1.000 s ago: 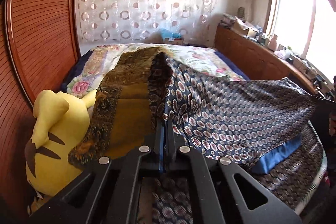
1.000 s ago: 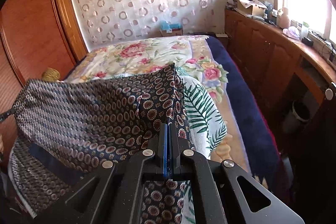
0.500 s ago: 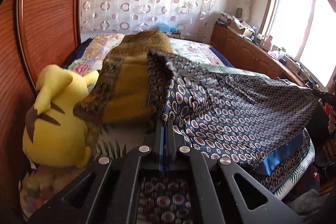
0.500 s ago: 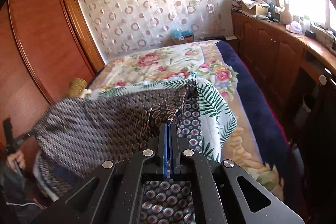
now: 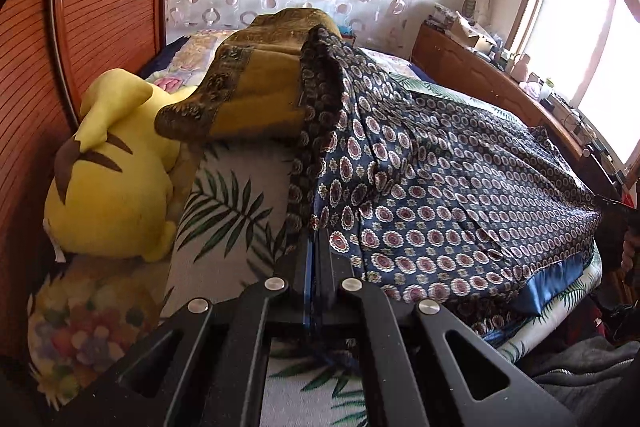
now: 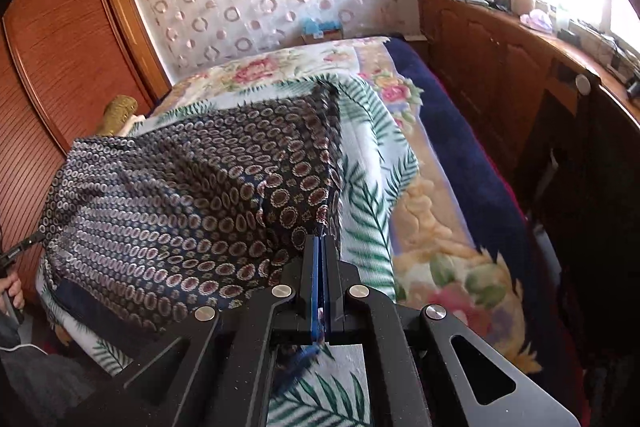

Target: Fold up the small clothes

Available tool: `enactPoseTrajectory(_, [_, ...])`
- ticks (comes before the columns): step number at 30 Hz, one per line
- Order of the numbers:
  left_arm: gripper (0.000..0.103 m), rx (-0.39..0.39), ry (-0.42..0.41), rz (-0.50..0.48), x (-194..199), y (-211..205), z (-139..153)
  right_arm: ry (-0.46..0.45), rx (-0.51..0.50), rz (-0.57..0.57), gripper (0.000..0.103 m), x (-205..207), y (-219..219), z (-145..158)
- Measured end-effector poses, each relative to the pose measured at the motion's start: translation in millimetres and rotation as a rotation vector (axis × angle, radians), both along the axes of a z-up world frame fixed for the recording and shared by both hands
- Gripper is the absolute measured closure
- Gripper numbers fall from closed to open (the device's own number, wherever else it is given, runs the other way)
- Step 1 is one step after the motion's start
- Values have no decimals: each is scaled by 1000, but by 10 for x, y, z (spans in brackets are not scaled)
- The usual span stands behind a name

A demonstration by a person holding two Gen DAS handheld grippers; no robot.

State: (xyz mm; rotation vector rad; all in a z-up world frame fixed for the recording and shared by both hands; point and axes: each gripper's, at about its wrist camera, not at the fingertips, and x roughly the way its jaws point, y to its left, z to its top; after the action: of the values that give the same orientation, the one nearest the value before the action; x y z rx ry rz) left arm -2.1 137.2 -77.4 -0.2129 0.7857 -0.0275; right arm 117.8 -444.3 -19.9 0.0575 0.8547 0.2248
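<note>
Left gripper (image 5: 318,233) and right gripper (image 6: 321,239) each pinch a corner of the patterned garment (image 5: 440,187); yellow plush (image 5: 112,171) at 9 o'clock, bare leaf-print sheet (image 5: 236,195) between.

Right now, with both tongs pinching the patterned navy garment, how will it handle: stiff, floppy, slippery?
Likely floppy: the patterned navy garment sags and creases between the left tongs and right tongs rather than spanning flat. Probably light and thin, since only its edges are pinched. The shiny blue hem band suggests a smooth weave that may slide on the leaf-print sheet.
</note>
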Motion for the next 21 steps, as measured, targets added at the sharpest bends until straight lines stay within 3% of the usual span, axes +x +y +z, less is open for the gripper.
enactPoseTrajectory(6, [100, 44, -38, 32, -12, -10, 21, 9, -57, 1, 102, 93, 101, -138])
enactPoseTrajectory(8, [89, 33, -57, 23, -17, -11, 63, 5, -86, 5, 102, 127, 164, -146])
enactPoseTrajectory(10, [62, 49, -86, 23, -26, -33, 124, -1, -99, 13, 102, 148, 196, -142])
enactPoseTrajectory(15, [48, 72, -104, 9, 37, -107, 206, -36, -124, 26, 100, 138, 322, -129])
enactPoseTrajectory(18, [30, 85, -113, 2, 89, -167, 244, -66, -149, 34, 100, 106, 379, -105])
enactPoseTrajectory(21, [27, 93, -126, -5, 139, -228, 296, -104, -185, 40, 96, 26, 484, -14])
